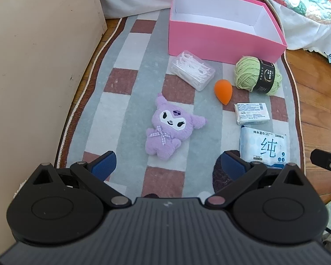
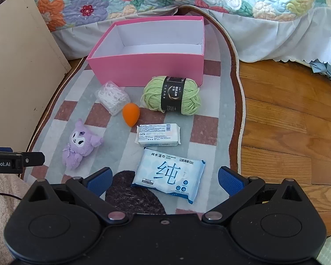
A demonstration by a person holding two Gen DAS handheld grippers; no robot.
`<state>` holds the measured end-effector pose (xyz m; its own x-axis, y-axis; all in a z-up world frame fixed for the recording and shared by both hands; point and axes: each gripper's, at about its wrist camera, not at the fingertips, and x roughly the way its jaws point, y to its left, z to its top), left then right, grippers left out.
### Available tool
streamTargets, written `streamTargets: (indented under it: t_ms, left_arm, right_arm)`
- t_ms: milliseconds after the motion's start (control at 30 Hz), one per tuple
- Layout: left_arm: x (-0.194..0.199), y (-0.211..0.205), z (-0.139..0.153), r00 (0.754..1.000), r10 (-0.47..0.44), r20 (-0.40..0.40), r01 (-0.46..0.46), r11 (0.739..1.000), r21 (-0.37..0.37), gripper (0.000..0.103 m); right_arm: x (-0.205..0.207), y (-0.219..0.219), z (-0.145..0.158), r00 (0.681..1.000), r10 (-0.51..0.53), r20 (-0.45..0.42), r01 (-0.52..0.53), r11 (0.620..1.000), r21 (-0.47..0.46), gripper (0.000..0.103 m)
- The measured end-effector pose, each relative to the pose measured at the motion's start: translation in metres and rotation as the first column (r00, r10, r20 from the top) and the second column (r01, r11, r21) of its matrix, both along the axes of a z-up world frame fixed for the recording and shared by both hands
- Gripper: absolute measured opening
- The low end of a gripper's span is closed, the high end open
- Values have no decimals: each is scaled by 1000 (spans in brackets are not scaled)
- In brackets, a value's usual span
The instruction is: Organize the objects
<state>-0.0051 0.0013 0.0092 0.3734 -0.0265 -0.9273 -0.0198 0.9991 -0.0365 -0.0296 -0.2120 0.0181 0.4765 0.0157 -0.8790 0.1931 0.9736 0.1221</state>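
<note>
The likeliest slip, I judge, is a pinch on the slippery blue-and-white plastic wet-wipe pack [image 2: 168, 175] sliding off or dragging the checked rug [image 2: 207, 130] up with it, or a carried item clipping the near wall of the empty pink cardboard box [image 2: 147, 70]. Both the left gripper [image 1: 166, 162] and the right gripper [image 2: 164, 176] hang wide open and hold nothing. The wipe pack lies flat between the right jaws, while the purple plush toy [image 1: 168, 130] lies just ahead of the left jaws, the box well beyond.
</note>
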Motion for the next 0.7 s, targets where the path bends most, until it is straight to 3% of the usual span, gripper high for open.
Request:
streamTargets:
  t_ms: [700]
  left_arm:
    - [-1,-4,-2,1000,0,-16,-1,1000,-19,103]
  right_arm:
    - [0,-3,-3,1000,-4,-9,4,1000,-1,103]
